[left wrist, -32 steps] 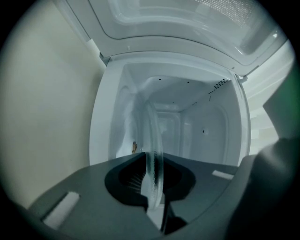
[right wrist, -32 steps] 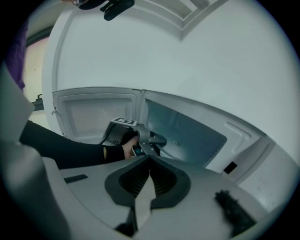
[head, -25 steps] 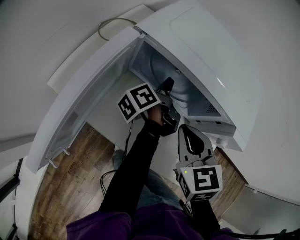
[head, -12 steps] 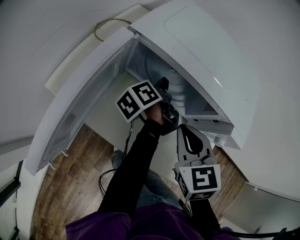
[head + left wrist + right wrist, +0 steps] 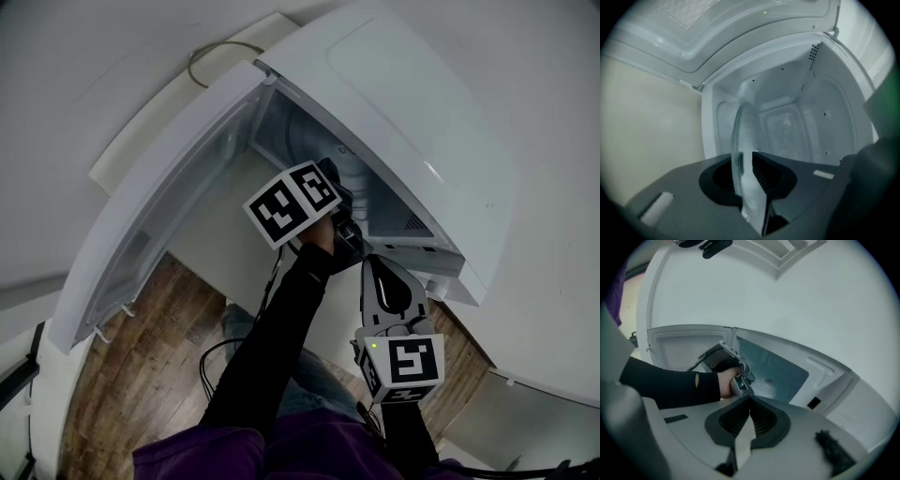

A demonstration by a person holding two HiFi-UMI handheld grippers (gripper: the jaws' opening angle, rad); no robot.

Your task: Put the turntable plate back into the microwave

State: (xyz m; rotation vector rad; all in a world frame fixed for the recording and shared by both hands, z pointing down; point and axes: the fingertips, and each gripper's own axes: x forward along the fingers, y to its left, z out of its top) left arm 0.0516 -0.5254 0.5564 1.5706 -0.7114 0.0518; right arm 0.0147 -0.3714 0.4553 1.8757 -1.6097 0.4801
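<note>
The clear glass turntable plate (image 5: 739, 140) shows edge-on inside the white microwave (image 5: 403, 103), close to the cavity wall at the left of the left gripper view. My left gripper (image 5: 746, 161) reaches into the cavity (image 5: 281, 131) with the plate's rim between its jaws. The jaws have just been opening, and a narrow gap shows beside the rim. In the right gripper view, a hand in a black sleeve holds the left gripper (image 5: 733, 373) at the oven's mouth. My right gripper (image 5: 377, 267) hangs shut and empty just outside, below the front corner.
The microwave door (image 5: 159, 225) stands swung wide to the left. A cream counter (image 5: 234, 234) lies under the oven and wooden floor (image 5: 141, 347) below it. A cable loop (image 5: 220, 52) lies behind the door on the white top.
My left gripper has rolled and pushed a little deeper into the cavity with the plate. The right gripper has stayed where it was.
</note>
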